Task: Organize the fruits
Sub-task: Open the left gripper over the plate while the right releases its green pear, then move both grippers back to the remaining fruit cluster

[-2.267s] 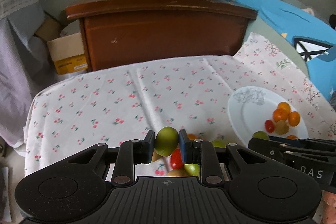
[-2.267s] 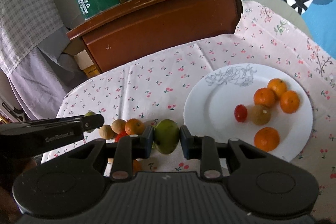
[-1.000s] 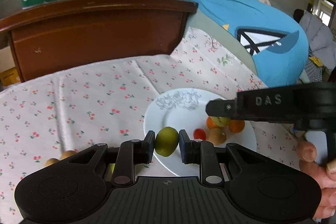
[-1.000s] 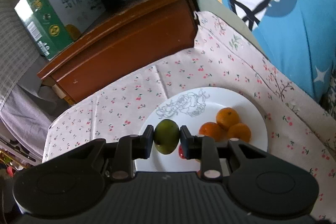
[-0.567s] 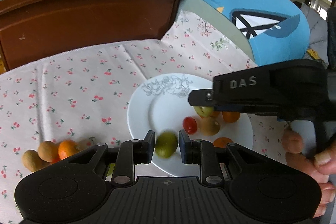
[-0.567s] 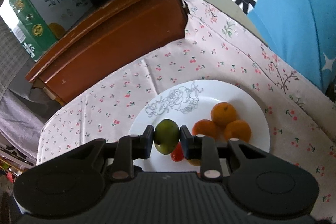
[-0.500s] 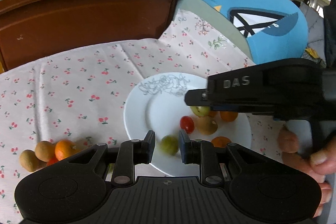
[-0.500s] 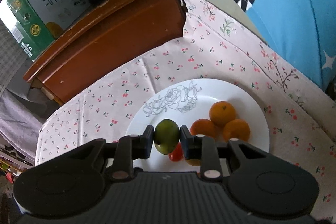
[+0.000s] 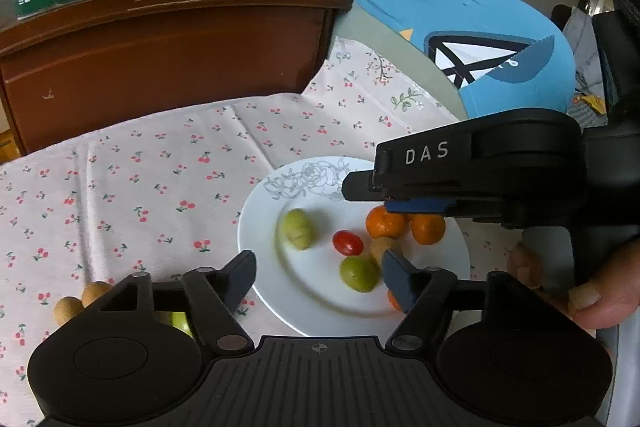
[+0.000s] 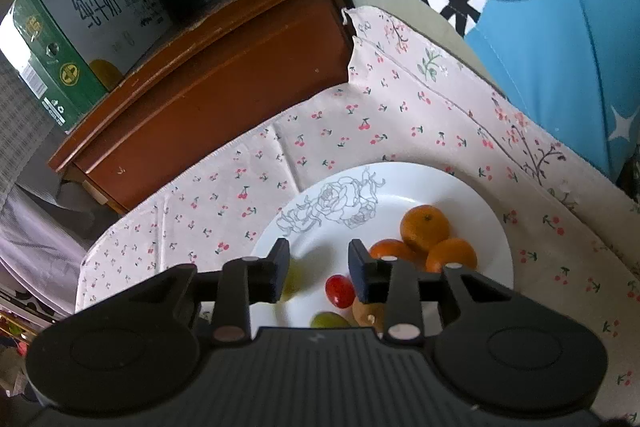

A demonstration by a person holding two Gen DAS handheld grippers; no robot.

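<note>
white plate [image 9: 260, 227] holds green fruits [image 9: 358, 273], cherry tomato [image 9: 347, 242], oranges [image 9: 386, 223].

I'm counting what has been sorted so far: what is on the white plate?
On the plate: two green fruits, one red tomato, a tan fruit and several oranges. The right gripper and left gripper cover part of the pile, so the orange count stays uncertain.
</note>
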